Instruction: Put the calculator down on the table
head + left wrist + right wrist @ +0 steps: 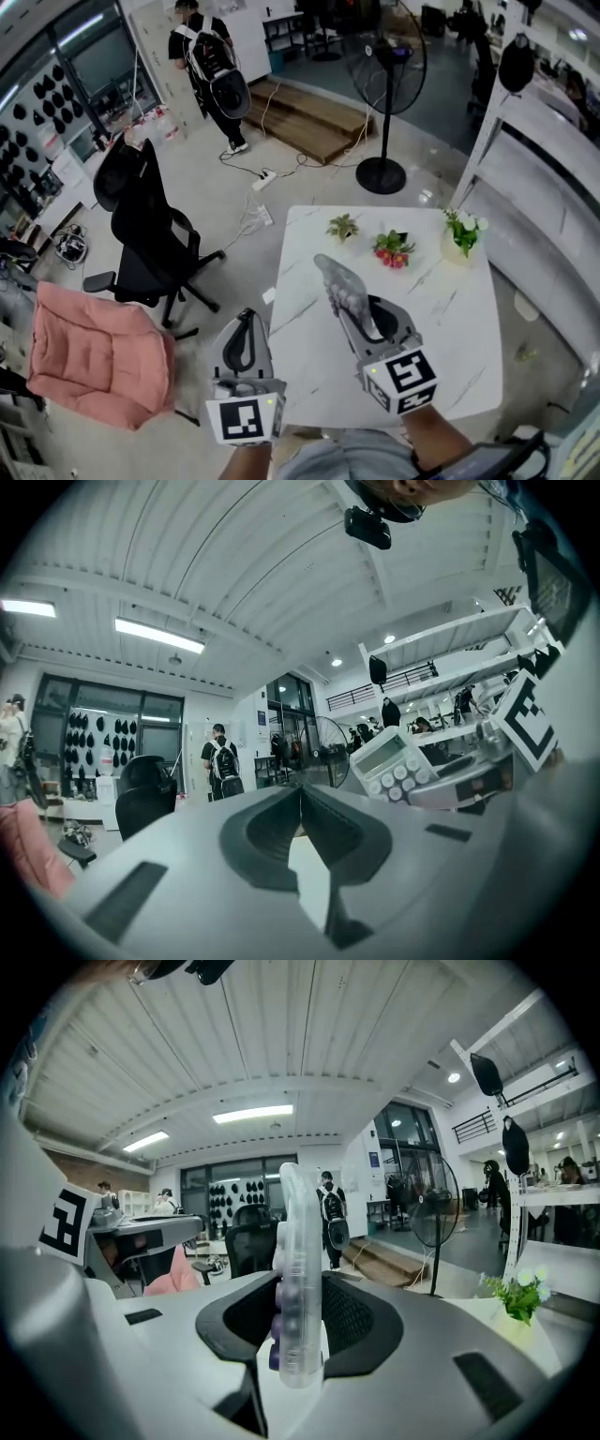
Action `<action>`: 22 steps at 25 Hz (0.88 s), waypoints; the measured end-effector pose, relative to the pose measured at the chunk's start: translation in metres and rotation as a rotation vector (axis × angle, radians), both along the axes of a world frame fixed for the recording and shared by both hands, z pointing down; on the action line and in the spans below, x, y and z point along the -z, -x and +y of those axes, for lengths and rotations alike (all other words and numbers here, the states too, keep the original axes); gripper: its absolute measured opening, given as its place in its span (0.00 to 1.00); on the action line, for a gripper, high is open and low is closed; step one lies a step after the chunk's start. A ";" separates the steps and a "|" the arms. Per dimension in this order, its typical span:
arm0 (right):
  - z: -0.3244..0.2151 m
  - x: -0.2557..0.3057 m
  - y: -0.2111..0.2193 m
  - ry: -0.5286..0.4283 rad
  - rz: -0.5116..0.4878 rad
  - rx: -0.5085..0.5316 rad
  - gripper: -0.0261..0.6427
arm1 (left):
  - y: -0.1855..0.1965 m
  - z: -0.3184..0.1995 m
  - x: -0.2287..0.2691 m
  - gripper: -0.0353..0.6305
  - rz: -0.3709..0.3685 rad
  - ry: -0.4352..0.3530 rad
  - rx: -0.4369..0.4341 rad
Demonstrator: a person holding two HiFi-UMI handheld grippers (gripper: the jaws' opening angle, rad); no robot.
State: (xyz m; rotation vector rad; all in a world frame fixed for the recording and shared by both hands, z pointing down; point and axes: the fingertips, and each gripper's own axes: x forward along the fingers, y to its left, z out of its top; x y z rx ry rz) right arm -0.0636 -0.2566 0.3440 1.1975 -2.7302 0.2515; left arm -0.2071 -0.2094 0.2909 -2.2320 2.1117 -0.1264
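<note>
In the head view a pale calculator (339, 286) with purple keys is clamped on edge in my right gripper (367, 317), in the air above the near part of the white marble table (450, 319). The right gripper view shows the calculator (296, 1269) edge-on, upright between the pads of the right gripper (298, 1290). My left gripper (246, 321) hangs just off the table's near left edge; its jaws are shut with nothing in them. In the left gripper view the left gripper (300, 795) points level, with the calculator (394, 761) to its right.
Three small potted plants (342, 226) (393, 248) (462, 234) stand along the table's far edge. A black office chair (150, 234) and a pink cushioned seat (94, 352) are on the floor to the left. A standing fan (384, 94) and a person (211, 66) are farther off.
</note>
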 end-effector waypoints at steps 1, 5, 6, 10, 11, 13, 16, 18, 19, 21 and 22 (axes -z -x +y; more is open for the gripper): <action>-0.002 -0.008 0.003 0.015 0.008 -0.004 0.25 | 0.003 -0.003 -0.006 0.07 0.005 0.013 -0.003; -0.012 -0.042 0.014 0.085 0.038 -0.024 0.25 | 0.015 -0.016 -0.027 0.07 0.018 0.070 -0.016; -0.015 -0.051 0.016 0.103 0.046 -0.029 0.25 | 0.018 -0.019 -0.032 0.07 0.020 0.082 -0.019; -0.022 -0.092 0.025 0.181 0.089 -0.043 0.25 | 0.032 -0.031 -0.054 0.07 0.027 0.129 -0.024; -0.023 -0.102 0.027 0.199 0.099 -0.046 0.25 | 0.035 -0.034 -0.060 0.07 0.029 0.142 -0.025; -0.023 -0.122 0.030 0.237 0.117 -0.051 0.25 | 0.042 -0.039 -0.071 0.07 0.032 0.166 -0.028; -0.021 -0.150 0.035 0.296 0.142 -0.058 0.25 | 0.051 -0.047 -0.086 0.07 0.034 0.192 -0.033; -0.018 -0.168 0.037 0.336 0.157 -0.064 0.25 | 0.056 -0.051 -0.096 0.07 0.033 0.209 -0.038; -0.016 -0.176 0.038 0.356 0.165 -0.067 0.25 | 0.058 -0.053 -0.103 0.07 0.037 0.223 -0.042; -0.013 -0.190 0.039 0.393 0.179 -0.074 0.25 | 0.061 -0.055 -0.117 0.07 0.050 0.253 -0.049; -0.012 -0.196 0.040 0.410 0.184 -0.078 0.25 | 0.062 -0.057 -0.123 0.07 0.055 0.265 -0.052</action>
